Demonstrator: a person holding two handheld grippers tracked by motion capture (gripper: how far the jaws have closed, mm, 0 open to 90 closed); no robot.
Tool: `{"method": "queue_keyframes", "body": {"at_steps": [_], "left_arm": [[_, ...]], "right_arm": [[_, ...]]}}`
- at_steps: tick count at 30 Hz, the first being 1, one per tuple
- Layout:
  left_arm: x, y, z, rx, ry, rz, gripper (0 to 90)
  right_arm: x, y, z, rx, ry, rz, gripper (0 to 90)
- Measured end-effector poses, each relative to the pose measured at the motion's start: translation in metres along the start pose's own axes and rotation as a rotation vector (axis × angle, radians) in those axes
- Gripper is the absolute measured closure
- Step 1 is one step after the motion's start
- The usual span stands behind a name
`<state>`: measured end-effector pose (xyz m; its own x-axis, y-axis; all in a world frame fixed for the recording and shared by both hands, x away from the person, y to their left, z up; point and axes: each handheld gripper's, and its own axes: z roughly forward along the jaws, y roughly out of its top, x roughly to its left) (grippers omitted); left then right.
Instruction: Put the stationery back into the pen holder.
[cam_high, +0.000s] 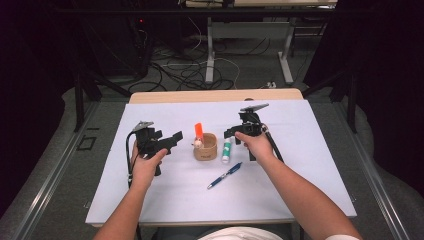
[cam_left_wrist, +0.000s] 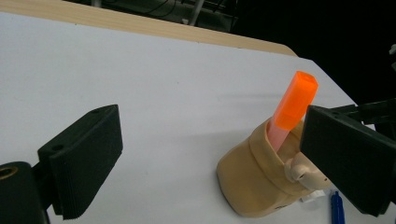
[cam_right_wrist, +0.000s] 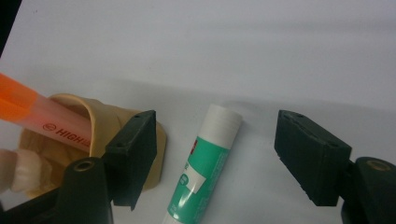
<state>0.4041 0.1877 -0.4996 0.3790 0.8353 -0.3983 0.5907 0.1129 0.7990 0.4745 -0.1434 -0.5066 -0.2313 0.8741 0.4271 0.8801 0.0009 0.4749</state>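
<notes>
Bench (cam_high: 165, 200) from above: we see the glue stick (cam_high: 226, 150) lying just right of the cup (cam_high: 206, 148), under our right gripper (cam_high: 231, 133). Left gripper (cam_left_wrist: 210, 154) view: jaws wide, empty. Right gripper view: jaws part-open, straddling the stick without touching.

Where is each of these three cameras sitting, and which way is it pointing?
High view: above the person's side, looking forward and down on the white table; both forearms, left gripper and right gripper show.
Left gripper view: rides that gripper, past its open jaws toward the tan cup with the orange highlighter.
Right gripper view: looks down between its jaws at the glue stick.
All views share the cup.
</notes>
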Motion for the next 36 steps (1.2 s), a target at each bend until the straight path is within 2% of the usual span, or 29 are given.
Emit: {"method": "queue_keyframes", "body": {"at_steps": [1, 6, 12, 14, 16, 17, 19, 21, 22, 23, 25, 26, 27, 29, 32, 35, 36], "left_arm": [[0.0, 0.0, 0.0, 0.001, 0.0, -0.001, 5.9], [0.0, 0.0, 0.0, 0.0, -0.003, -0.005, 6.4], [0.001, 0.0, 0.0, 0.002, 0.002, 0.002, 6.7], [0.001, 0.0, 0.0, 0.002, 0.002, 0.003, 6.9], [0.001, 0.0, 0.0, 0.003, 0.001, 0.002, 7.1], [0.0, 0.0, 0.0, 0.001, -0.003, -0.005, 7.2], [0.0, 0.0, 0.0, 0.01, -0.004, 0.004, 7.4], [0.001, 0.0, 0.0, 0.013, -0.005, 0.008, 7.5], [0.001, 0.0, 0.0, 0.013, -0.004, 0.009, 7.6], [0.001, 0.0, 0.0, 0.014, -0.004, 0.009, 7.7], [0.0, 0.0, 0.001, 0.006, -0.005, 0.0, 7.8], [0.0, 0.0, 0.001, 0.008, -0.006, 0.002, 7.9], [0.0, 0.0, 0.001, 0.008, -0.006, 0.0, 8.0], [0.0, -0.001, 0.002, -0.002, -0.005, 0.0, 8.1], [0.0, 0.0, 0.002, 0.005, -0.004, 0.001, 8.2], [0.001, -0.001, 0.002, 0.004, -0.004, -0.002, 8.3], [0.001, 0.0, 0.002, 0.01, -0.001, -0.003, 8.3]], "right_arm": [[0.0, 0.0, 0.001, 0.003, 0.002, 0.034, 30.6], [0.0, -0.001, 0.005, 0.009, -0.015, 0.072, 37.9], [-0.001, -0.001, 0.009, 0.008, -0.04, 0.084, 44.8], [-0.001, -0.001, 0.01, 0.017, -0.054, 0.088, 48.9], [-0.002, -0.002, 0.011, 0.031, -0.046, 0.105, 53.9], [-0.003, -0.002, 0.01, 0.041, -0.057, 0.094, 56.6], [-0.002, -0.002, 0.011, 0.046, -0.076, 0.107, 58.8], [-0.003, -0.002, 0.012, 0.055, -0.074, 0.109, 62.4], [-0.005, -0.003, 0.011, 0.069, -0.085, 0.096, 63.4], [-0.004, -0.002, 0.012, 0.073, -0.089, 0.116, 64.6], [-0.005, -0.003, 0.013, 0.073, -0.085, 0.118, 65.4], [-0.006, -0.002, 0.012, 0.09, -0.077, 0.124, 66.7], [-0.006, -0.001, 0.012, 0.095, -0.059, 0.157, 68.0], [-0.008, -0.002, 0.014, 0.081, -0.034, 0.16, 68.1], [-0.008, -0.002, 0.014, 0.085, -0.038, 0.179, 65.9], [-0.007, -0.002, 0.016, 0.094, -0.023, 0.202, 64.0], [-0.006, -0.002, 0.017, 0.087, -0.004, 0.227, 63.6]]}}
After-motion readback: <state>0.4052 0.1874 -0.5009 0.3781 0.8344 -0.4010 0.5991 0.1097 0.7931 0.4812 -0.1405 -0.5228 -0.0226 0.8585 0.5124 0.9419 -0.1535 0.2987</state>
